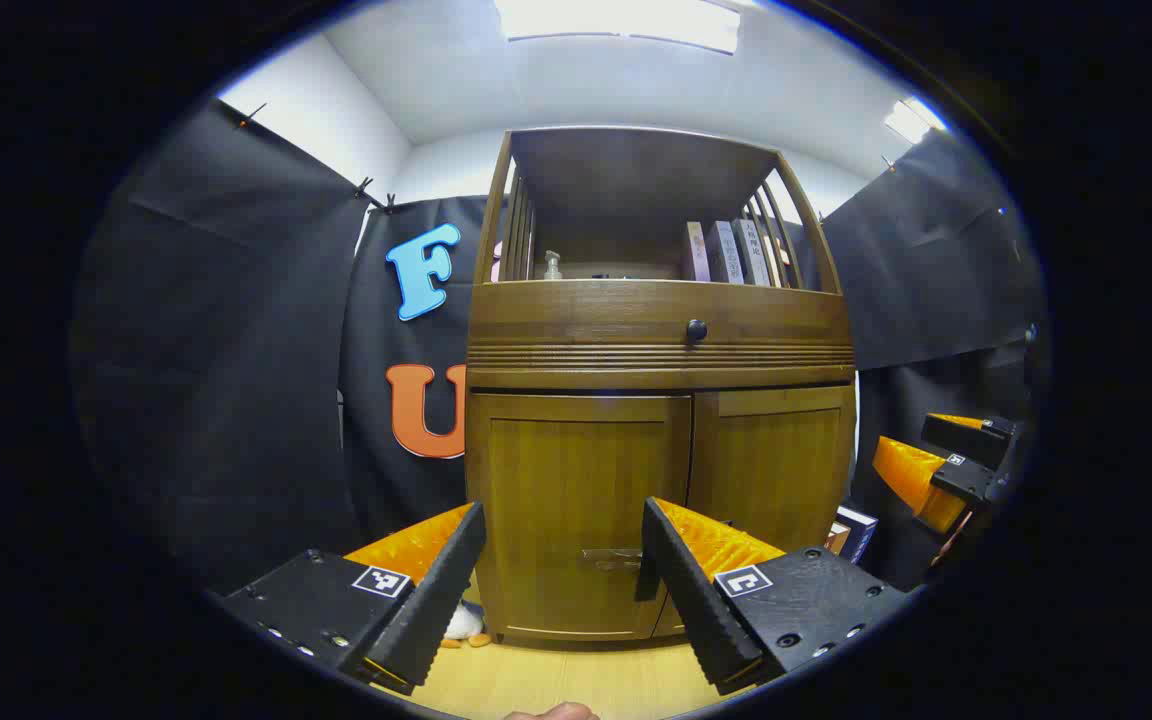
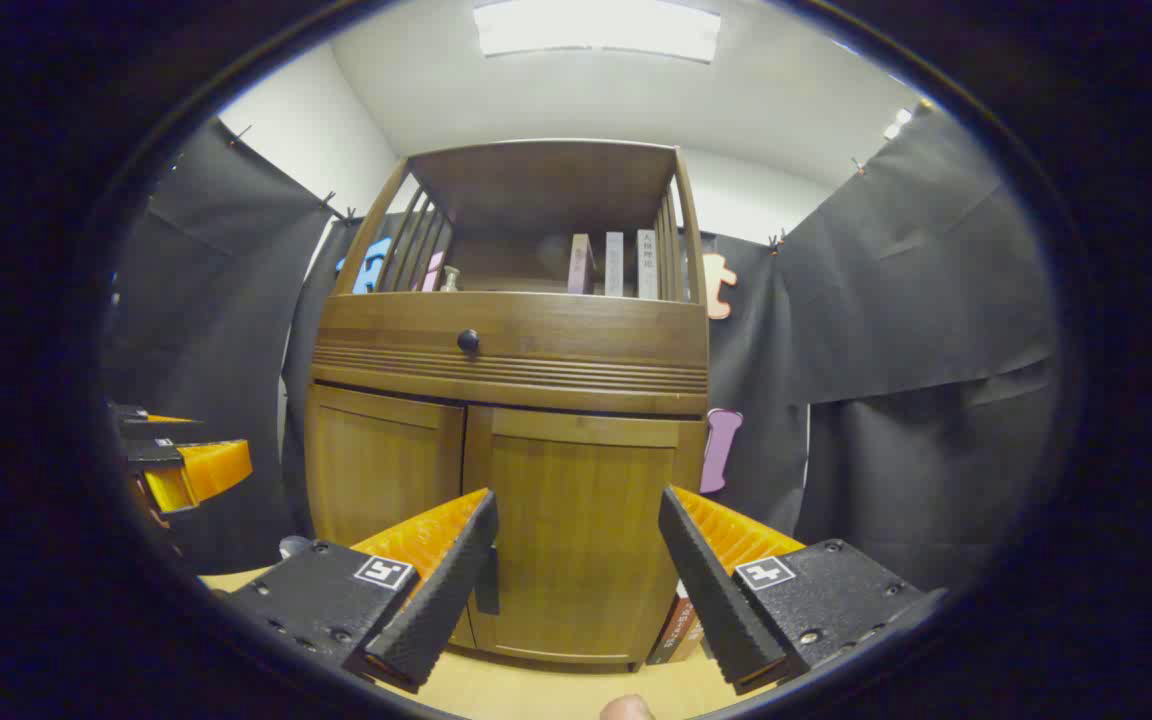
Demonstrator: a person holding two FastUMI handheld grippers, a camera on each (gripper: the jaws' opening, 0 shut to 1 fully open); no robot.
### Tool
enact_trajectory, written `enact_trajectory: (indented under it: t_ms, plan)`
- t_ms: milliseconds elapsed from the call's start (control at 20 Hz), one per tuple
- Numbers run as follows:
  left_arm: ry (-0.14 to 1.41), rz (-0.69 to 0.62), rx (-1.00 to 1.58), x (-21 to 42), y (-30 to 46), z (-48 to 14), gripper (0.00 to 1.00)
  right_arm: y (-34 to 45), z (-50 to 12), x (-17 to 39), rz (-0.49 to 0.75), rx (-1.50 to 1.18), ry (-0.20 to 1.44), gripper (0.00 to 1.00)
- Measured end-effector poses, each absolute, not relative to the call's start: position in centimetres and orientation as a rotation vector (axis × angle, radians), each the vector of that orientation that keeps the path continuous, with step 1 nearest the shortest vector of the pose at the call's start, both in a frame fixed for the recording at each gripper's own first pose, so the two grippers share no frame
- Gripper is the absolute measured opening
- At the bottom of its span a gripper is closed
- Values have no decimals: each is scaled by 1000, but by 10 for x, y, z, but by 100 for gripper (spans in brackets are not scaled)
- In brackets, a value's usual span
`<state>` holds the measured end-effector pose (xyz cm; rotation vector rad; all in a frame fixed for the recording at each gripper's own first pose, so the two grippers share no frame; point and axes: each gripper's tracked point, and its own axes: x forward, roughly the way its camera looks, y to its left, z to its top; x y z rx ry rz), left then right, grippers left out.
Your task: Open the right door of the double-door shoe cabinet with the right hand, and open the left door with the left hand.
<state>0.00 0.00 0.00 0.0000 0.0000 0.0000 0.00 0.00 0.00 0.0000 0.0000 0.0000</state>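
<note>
Both cabinet (image 2: 506, 400) doors shut. Your right claw (image 2: 576, 575) is spread apart, facing the right door (image 2: 576, 530); left claw (image 1: 561, 585) spread before the left door (image 1: 576, 510). Advance right claw squarely onto the handle (image 2: 487, 592) at the centre seam

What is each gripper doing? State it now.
Left gripper: open, holding nothing, facing the left door.
Right gripper: open, holding nothing, facing the right door.
</note>
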Motion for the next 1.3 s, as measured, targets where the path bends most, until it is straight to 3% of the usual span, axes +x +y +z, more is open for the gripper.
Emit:
enact_trajectory:
  t_ms: [50, 400, 500, 550, 750, 850, 1300]
  plan:
    - [-7, -2, -7, -1, -1, 2, 95, 2, 2, 1, 10, 0, -4, 100]
    - [-25, 39, -20, -10, 6, 4, 94, 4, 0, 11, 40, -6, 2, 100]
    - [-23, 42, -17, -10, 4, 3, 95, 3, -3, 11, 46, -7, 9, 100]
    - [-19, 43, -16, -10, 3, 2, 100, 3, -5, 11, 51, -7, 14, 100]
    - [-12, 49, -8, -12, 3, 1, 100, 8, -15, 17, 72, -11, 31, 100]
    - [-14, 52, -3, -13, 3, 2, 94, 11, -27, 22, 77, -8, 64, 100]
    - [10, 72, 34, -19, 20, -11, 95, 35, -111, 55, 72, -25, 249, 100]
